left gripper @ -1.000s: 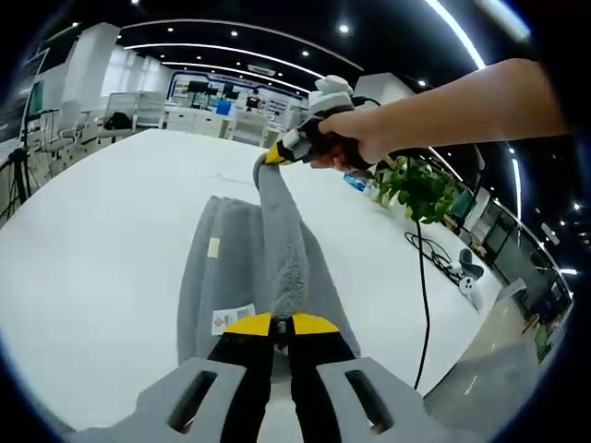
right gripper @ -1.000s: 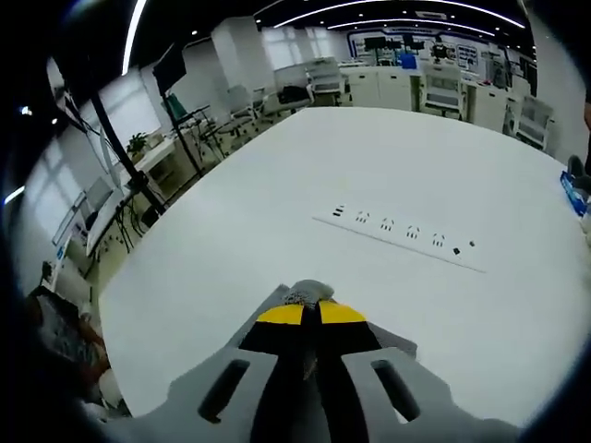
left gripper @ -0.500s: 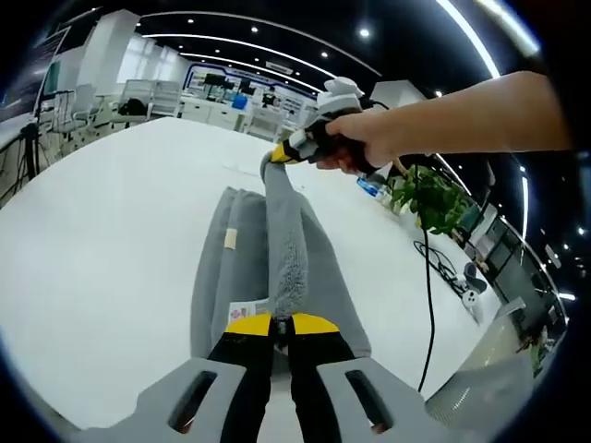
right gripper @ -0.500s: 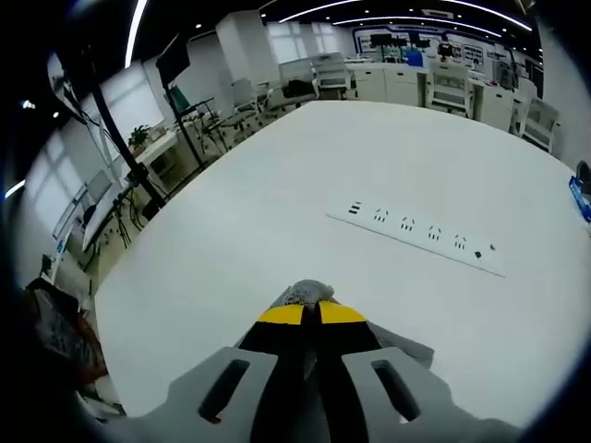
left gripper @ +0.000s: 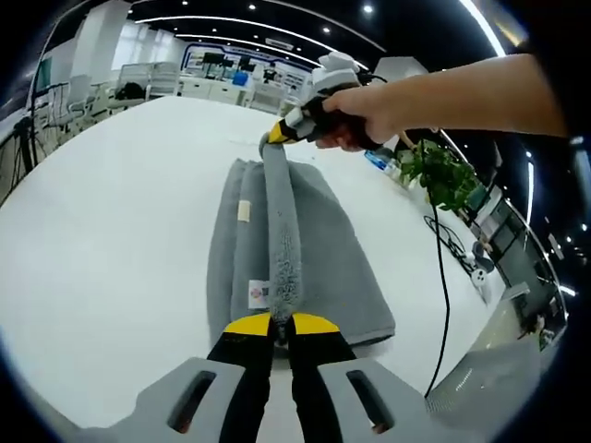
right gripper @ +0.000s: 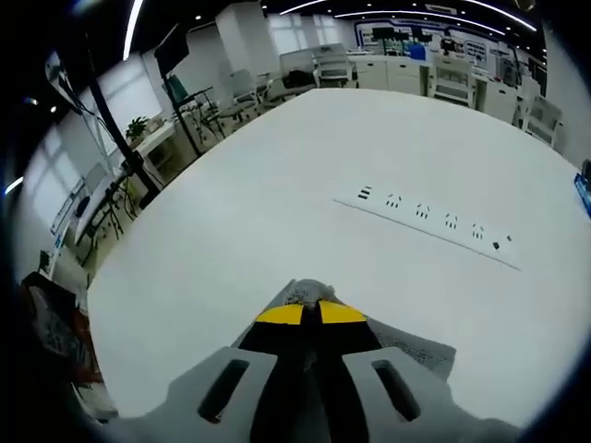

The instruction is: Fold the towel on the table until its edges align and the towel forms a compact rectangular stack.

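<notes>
One towel (left gripper: 314,249), one table (left gripper: 111,231), two hand-held grippers: left (left gripper: 282,323), right (right gripper: 310,314).

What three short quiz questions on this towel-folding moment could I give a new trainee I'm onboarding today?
1. True or false: the left gripper is shut on the grey towel.
2. What does the right gripper pinch? A) a black cable B) the towel's far end C) a potted plant
3. What stretches between the two grippers above the flat part on the white table?

Key: 1 true; 2 B; 3 a raised towel edge.
</notes>
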`<state>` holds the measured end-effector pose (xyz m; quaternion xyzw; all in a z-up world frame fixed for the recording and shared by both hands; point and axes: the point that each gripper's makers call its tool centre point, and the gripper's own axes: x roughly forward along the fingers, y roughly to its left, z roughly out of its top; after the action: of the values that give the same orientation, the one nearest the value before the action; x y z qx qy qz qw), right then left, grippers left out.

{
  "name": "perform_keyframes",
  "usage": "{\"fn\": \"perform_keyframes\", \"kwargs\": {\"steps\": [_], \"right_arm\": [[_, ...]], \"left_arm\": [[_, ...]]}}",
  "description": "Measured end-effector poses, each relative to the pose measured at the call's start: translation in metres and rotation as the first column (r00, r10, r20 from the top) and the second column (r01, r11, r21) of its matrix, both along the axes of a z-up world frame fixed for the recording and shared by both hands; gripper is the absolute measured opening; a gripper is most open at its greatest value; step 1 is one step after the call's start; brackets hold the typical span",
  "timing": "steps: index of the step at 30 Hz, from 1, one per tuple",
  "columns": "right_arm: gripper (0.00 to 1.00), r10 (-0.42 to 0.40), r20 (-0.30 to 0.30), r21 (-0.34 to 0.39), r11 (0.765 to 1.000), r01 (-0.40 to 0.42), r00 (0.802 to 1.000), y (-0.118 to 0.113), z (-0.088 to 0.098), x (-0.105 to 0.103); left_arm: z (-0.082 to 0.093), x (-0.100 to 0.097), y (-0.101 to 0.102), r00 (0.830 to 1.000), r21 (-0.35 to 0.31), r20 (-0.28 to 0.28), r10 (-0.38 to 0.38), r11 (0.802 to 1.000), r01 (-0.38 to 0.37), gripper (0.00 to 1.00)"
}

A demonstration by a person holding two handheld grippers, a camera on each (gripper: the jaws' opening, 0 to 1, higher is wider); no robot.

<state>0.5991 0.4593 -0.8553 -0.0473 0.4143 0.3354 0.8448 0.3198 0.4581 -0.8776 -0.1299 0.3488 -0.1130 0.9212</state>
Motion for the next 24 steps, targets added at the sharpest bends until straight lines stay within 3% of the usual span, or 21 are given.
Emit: {"fn": "perform_keyframes", "kwargs": {"steps": [12,17,19,24], "right_arm": [[0.02,-0.019,0.0,-0.018,1.0,0.019,1.0,0.002,-0.011,0.002],[0.02,-0.005,0.003,0.009,1.0,0.005,1.0,0.007,-0.012,0.001],[0.03,0.023,0.035,0.022,0.999,-0.024,0.999,0.011,-0.011,0.002],[0.08,0.037,0.028,0.075,0.996,-0.039,0.999,0.02,-0.006,-0.002]], "left_arm": [[-0.017,-0.001,0.006,0.999,0.003,-0.047,0.007,1.0,-0.006,0.06],[-0.022,-0.001,0.011,0.998,0.013,-0.061,0.014,1.0,-0.013,0.06],[-0.023,0.0,0.013,0.998,0.016,-0.065,0.019,1.0,-0.018,0.06],[-0.029,-0.004,0.015,0.996,0.031,-0.088,0.017,0.999,-0.014,0.12]]}}
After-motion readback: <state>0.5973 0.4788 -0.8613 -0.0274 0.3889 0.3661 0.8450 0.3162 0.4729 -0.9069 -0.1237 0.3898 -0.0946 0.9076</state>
